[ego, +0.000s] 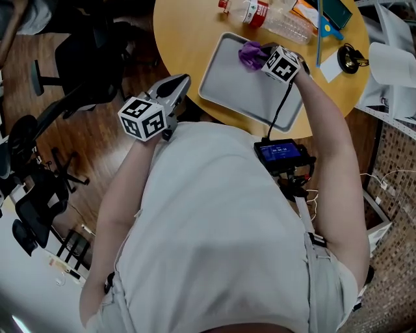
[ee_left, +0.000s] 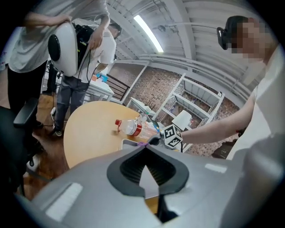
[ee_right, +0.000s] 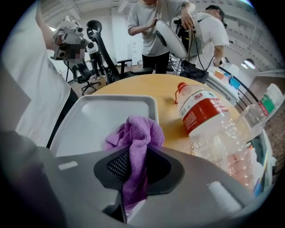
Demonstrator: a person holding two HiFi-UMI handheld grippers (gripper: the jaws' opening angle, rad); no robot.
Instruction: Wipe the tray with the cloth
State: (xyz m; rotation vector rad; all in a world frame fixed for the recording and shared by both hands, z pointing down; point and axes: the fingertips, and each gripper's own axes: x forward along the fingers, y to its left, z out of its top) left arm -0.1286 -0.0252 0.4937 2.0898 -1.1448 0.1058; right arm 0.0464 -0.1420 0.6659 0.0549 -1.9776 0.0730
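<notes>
A grey rectangular tray [ego: 250, 91] lies on the round wooden table [ego: 185, 36], in front of me. My right gripper [ego: 260, 56] points steeply down over the tray's far edge and is shut on a purple cloth [ego: 249, 53]. In the right gripper view the cloth [ee_right: 136, 133] bunches out between the jaws of the right gripper [ee_right: 133, 149], hanging over the tray [ee_right: 102, 124] near its far right corner. My left gripper [ego: 181, 82] hovers off the table's near-left edge, shut and holding nothing. In its own view the left gripper [ee_left: 144, 149] looks across at the tray [ee_left: 130, 143].
A clear plastic bottle [ego: 276, 19] with a red label lies just beyond the tray, close to the cloth [ee_right: 202, 111]. Papers, a blue item and a black object [ego: 348, 57] crowd the table's right side. Office chairs [ego: 78, 65] stand on the floor at the left. Two people [ee_right: 169, 31] stand beyond the table.
</notes>
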